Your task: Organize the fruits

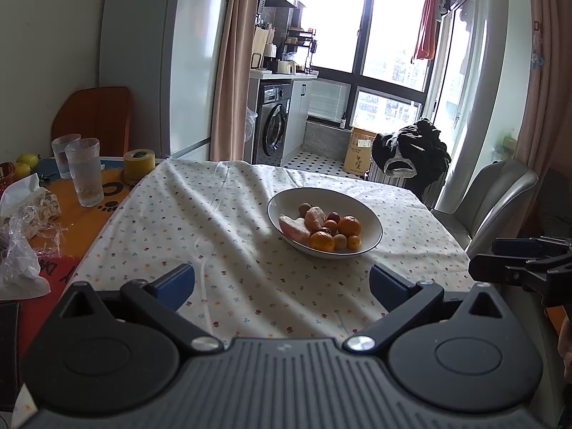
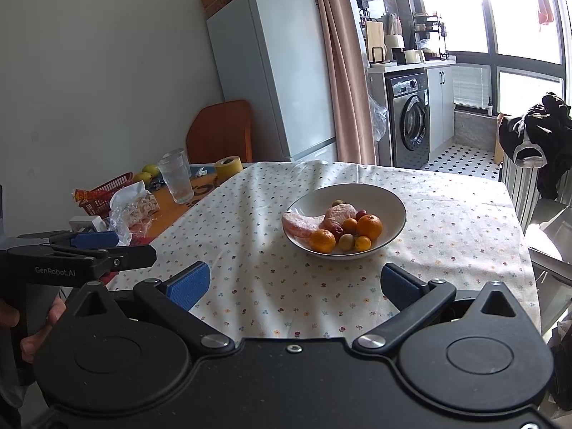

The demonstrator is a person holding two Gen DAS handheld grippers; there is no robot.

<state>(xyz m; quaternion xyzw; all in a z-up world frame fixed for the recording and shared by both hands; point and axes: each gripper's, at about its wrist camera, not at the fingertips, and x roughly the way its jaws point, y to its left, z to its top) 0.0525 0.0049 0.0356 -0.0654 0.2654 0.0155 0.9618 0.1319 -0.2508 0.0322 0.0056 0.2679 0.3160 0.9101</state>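
Observation:
A white bowl [image 1: 368,221] [image 2: 393,200] stands on the flowered tablecloth [image 1: 214,214] [image 2: 447,221]. It holds oranges [image 1: 349,225] [image 2: 369,226], peeled pomelo pieces [image 1: 295,227] [image 2: 304,226], small green and dark red fruits. My left gripper [image 1: 282,280] hovers open above the cloth, short of the bowl, with nothing between its fingers. My right gripper [image 2: 295,286] is open too, equally short of the bowl and holding nothing. Each gripper shows at the edge of the other's view: the right gripper [image 1: 518,261], the left gripper [image 2: 118,246].
At the table's left end are two glasses [image 1: 85,171] [image 2: 177,178], a yellow tape roll [image 1: 139,163] [image 2: 228,167], plastic wrap [image 1: 21,236], a red basket [image 2: 103,193] and yellow-green fruits [image 1: 26,159] [image 2: 150,169]. A grey chair [image 1: 489,200] stands at the right. A fridge [image 1: 164,71] is behind.

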